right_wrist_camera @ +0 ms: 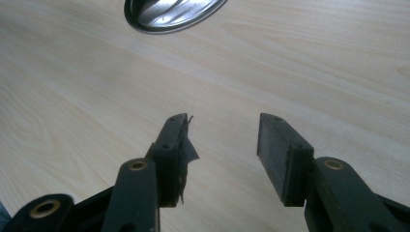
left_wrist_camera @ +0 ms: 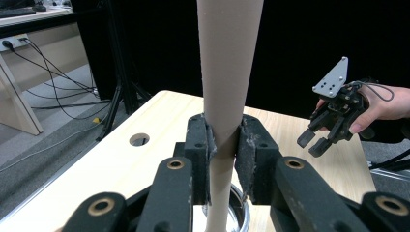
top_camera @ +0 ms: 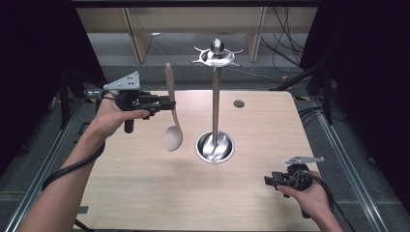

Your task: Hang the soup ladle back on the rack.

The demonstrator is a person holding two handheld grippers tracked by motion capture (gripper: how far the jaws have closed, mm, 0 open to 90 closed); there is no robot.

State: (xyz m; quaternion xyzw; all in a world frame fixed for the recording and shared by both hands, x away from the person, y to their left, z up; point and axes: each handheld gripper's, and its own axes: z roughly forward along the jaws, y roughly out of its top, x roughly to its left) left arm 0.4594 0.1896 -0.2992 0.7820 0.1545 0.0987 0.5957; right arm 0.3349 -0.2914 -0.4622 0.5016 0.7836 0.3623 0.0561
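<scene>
Left hand-held gripper (top_camera: 170, 103): clamped on wooden spoon (top_camera: 172, 121) handle, bowl end down, lifted above table (top_camera: 145, 193), left of stand.
Right hand-held gripper (top_camera: 267, 181): jaws apart, nothing between, low near table's front right edge.
Open room: bare wood between both grippers.
Stand (top_camera: 215, 96): upright pole; round steel base dish (top_camera: 215, 147), contents unclear.

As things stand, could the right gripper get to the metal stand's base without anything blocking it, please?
Probably yes. The right gripper is open and holds nothing, and bare table lies between it and the stand's base. The wooden spoon hangs left of the stand, out of the way.
</scene>
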